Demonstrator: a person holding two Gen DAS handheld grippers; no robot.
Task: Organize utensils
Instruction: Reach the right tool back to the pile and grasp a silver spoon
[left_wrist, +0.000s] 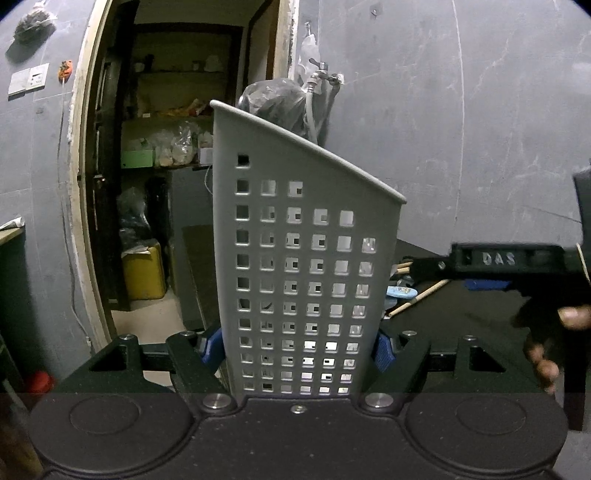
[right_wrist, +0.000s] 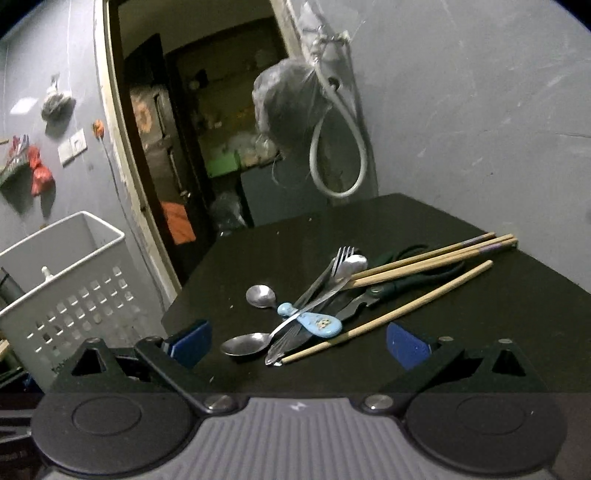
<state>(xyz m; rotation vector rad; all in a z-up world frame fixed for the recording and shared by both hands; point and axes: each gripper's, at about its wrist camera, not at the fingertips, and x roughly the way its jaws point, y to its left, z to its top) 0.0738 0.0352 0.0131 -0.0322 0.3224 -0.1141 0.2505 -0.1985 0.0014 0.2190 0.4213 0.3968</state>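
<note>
Left gripper (left_wrist: 295, 350): it is clamping the grey perforated caddy (left_wrist: 303, 266) by its two side walls, the blue pads pressing on them, and holding it upright
Right gripper (right_wrist: 297, 345): its jaws are standing wide apart with nothing between them, just above the dark table (right_wrist: 461, 332)
Utensils: the heap (right_wrist: 314, 302) is lying on the table in front of the right gripper, with the caddy (right_wrist: 70, 284) off to the left, beyond the table edge
Good way: the nearest spoon (right_wrist: 245, 345) is probably the easiest pick; its handle is running up under the blue-handled piece (right_wrist: 314, 323), so the pads should be closing on the bowl end, low and slow
Caution: the chopsticks (right_wrist: 424, 258) are leaning on the fork (right_wrist: 341, 258), and a fast pull is likely to be dragging the heap
Hard to see: the dark scissors (right_wrist: 402, 280) are melting into the table, and the inside of the caddy is mostly hidden
</note>
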